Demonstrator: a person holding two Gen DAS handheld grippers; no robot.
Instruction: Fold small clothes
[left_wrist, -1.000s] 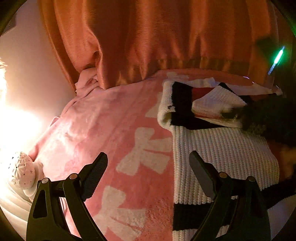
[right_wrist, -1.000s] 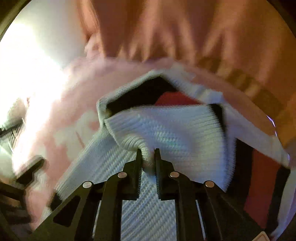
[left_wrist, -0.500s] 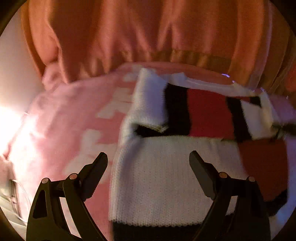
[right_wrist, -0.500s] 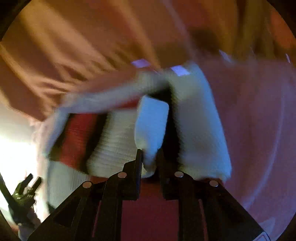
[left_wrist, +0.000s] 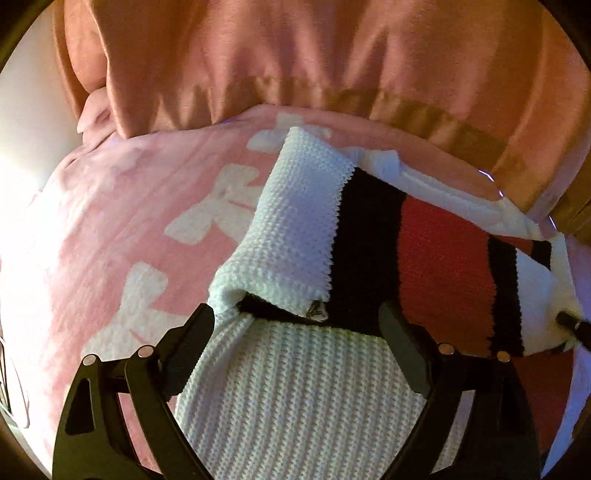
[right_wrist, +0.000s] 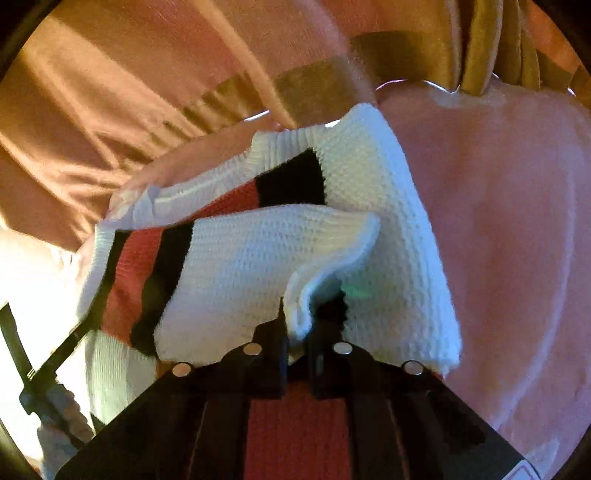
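White sleeve (right_wrist: 266, 266) now across sweater (left_wrist: 439, 254)

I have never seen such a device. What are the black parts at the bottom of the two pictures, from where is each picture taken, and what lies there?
No robot is here: a person holds one pair of tongs in each hand, and a fisheye camera on each looks forward along its two fingers. One picture comes from the left tongs, the other from the right tongs. A knitted sweater, white with black and red stripes, lies on a pink blanket with white bows; an orange curtain hangs behind. The left tongs are open above the sweater and hold nothing. The right tongs are shut on a white fold of the sweater.
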